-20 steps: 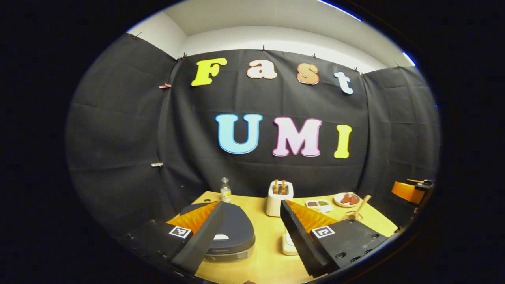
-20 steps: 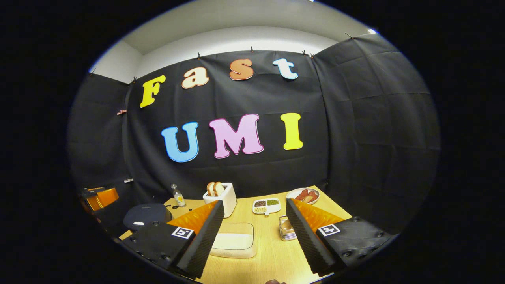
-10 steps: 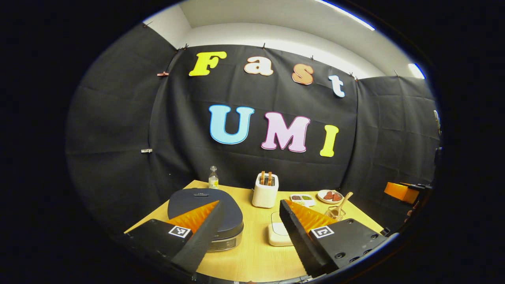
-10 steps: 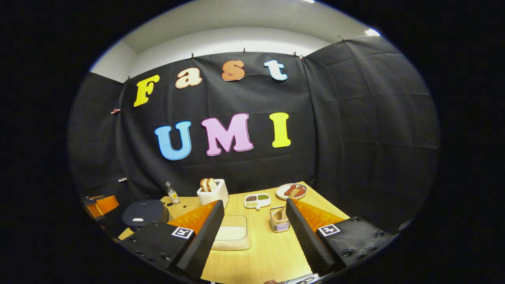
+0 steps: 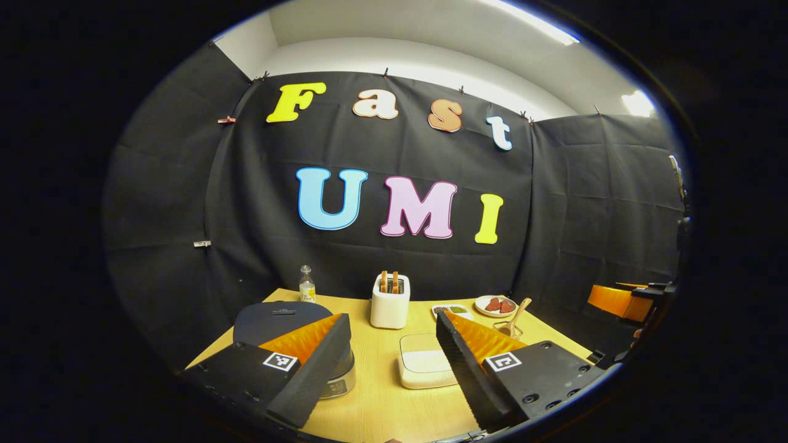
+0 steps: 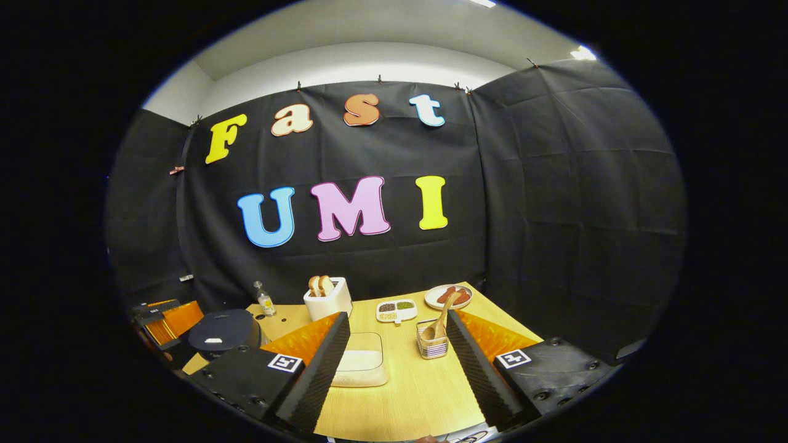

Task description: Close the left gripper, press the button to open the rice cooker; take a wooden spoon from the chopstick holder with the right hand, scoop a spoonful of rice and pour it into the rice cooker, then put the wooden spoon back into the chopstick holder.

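Between the fingers of the left claw point(image 5: 388, 363), which are spread wide with nothing in them, sits a pale rice tray point(image 5: 425, 368) on the tabletop point(image 5: 381, 406); the rice cooker point(image 5: 289, 326), lid down, is just behind the claw's left finger. Step in hand looks like the first one: squeeze the left claw together, then bring the closed tips down on the cooker's button, square on, short push, don't slide off the lid; the button itself is too small to pick out. Right claw point(image 6: 394, 363) is also spread and empty, above the near tabletop edge, with the chopstick holder point(image 6: 432, 346) just ahead of its right finger and the wooden spoon point(image 6: 441, 321) standing tilted in it. Farther off are a toaster point(image 6: 328, 298), a small bottle point(image 6: 265, 299), a divided dish point(image 6: 396, 310) and a plate point(image 6: 448, 296). Square tags on both claws aren't legible, and no brand is readable on the cooker.
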Available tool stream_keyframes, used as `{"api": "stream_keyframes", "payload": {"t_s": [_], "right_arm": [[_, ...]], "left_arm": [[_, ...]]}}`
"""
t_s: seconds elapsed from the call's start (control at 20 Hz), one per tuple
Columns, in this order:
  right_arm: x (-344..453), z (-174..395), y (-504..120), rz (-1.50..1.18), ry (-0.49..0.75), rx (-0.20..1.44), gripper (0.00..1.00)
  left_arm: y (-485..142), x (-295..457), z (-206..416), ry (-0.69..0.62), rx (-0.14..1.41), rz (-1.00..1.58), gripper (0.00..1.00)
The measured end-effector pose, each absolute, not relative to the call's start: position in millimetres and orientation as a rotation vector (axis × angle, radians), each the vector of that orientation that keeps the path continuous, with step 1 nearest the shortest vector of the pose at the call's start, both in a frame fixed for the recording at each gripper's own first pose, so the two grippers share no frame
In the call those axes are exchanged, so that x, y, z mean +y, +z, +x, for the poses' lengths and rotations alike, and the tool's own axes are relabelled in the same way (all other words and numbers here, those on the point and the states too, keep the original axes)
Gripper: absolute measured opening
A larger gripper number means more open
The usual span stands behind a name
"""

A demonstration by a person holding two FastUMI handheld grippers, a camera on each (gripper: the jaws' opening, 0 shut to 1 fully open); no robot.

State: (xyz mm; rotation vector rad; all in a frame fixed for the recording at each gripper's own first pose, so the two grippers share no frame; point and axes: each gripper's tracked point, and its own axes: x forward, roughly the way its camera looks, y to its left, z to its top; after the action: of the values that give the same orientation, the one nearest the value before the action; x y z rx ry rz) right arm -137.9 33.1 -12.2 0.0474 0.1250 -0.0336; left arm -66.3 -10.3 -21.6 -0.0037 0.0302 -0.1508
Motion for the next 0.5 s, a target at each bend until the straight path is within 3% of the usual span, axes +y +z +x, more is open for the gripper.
{"api": "stream_keyframes", "payload": {"t_s": [0.5], "right_arm": [[16.1, -156.5, -28.9, 0.039, -0.084, 0.155, 0.98]], "left_arm": [[-36.6, -17.5, -72.4, -0.158, 0.05, 0.006, 0.95]]}}
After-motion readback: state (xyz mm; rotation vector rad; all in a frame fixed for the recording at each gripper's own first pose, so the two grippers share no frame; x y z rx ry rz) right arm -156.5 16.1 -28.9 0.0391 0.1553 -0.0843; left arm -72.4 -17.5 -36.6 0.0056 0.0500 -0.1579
